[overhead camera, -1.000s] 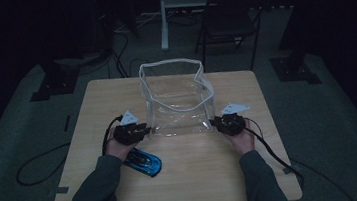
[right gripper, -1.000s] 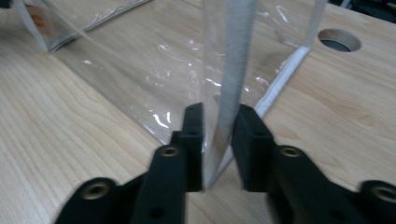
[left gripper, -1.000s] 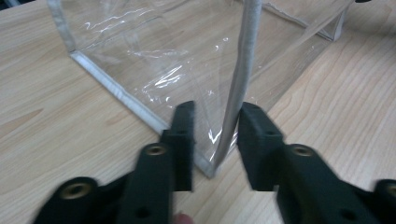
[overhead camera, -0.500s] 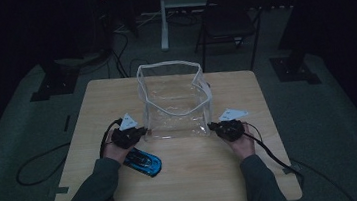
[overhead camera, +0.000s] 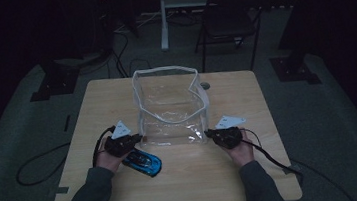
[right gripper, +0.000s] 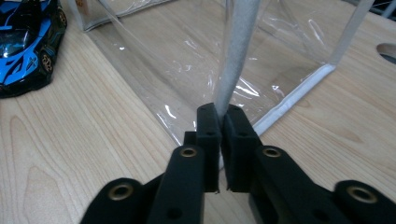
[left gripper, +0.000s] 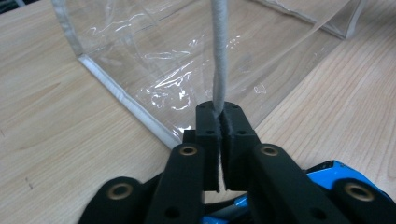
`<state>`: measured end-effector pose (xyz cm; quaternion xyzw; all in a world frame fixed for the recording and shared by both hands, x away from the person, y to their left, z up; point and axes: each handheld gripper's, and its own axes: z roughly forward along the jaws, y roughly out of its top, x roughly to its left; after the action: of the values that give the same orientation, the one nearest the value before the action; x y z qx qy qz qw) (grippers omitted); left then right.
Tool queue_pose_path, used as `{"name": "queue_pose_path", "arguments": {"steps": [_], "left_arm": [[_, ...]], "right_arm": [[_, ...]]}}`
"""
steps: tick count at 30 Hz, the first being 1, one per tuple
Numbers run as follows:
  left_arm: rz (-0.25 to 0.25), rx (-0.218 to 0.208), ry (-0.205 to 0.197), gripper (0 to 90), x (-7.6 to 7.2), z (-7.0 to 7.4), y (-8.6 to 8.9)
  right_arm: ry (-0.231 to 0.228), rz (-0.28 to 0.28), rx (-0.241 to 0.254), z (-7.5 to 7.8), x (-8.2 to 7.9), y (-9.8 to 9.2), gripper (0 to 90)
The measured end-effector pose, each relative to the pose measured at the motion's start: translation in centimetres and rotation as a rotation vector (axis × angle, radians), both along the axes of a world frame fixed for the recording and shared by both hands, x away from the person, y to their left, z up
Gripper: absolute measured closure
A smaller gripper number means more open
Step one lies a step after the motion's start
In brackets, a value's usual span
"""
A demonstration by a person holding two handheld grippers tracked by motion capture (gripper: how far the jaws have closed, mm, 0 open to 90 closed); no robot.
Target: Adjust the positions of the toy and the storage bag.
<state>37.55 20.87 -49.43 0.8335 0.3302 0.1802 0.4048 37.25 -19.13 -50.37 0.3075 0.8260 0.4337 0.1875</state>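
On the wooden table (overhead camera: 185,180), both the left gripper (left gripper: 218,122) and right gripper (right gripper: 223,122) pinch the see-through plastic bag's (overhead camera: 169,106) white edges, so it stands open, but the blue toy car (overhead camera: 143,162) waits outside.

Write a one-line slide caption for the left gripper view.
Left gripper pinches the clear bag's grey edge strip, blue toy car beside it.

A dim lab or recording studio: the wooden surface (overhead camera: 185,180) stands alone on grey carpet, with black stand bases (overhead camera: 47,89) to its left and right, cables (overhead camera: 37,163) trailing beside it, and a folding chair (overhead camera: 228,17) behind it.
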Motion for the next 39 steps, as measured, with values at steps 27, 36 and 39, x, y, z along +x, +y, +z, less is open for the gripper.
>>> {"name": "queue_pose_path", "arguments": {"steps": [27,36,39], "left_arm": [[0.198,0.072,0.076,62.9,-1.0,-2.9,6.9],[0.180,0.093,0.106,63.0,-0.8,-4.0,6.5],[0.167,0.089,0.111,63.1,-0.8,-4.2,6.3]], "right_arm": [[0.048,0.233,0.026,-0.2,-3.6,12.6,17.0],[0.123,0.294,0.035,-2.6,-3.5,16.9,13.4],[0.149,0.296,0.029,-3.3,-3.1,17.1,13.4]]}}
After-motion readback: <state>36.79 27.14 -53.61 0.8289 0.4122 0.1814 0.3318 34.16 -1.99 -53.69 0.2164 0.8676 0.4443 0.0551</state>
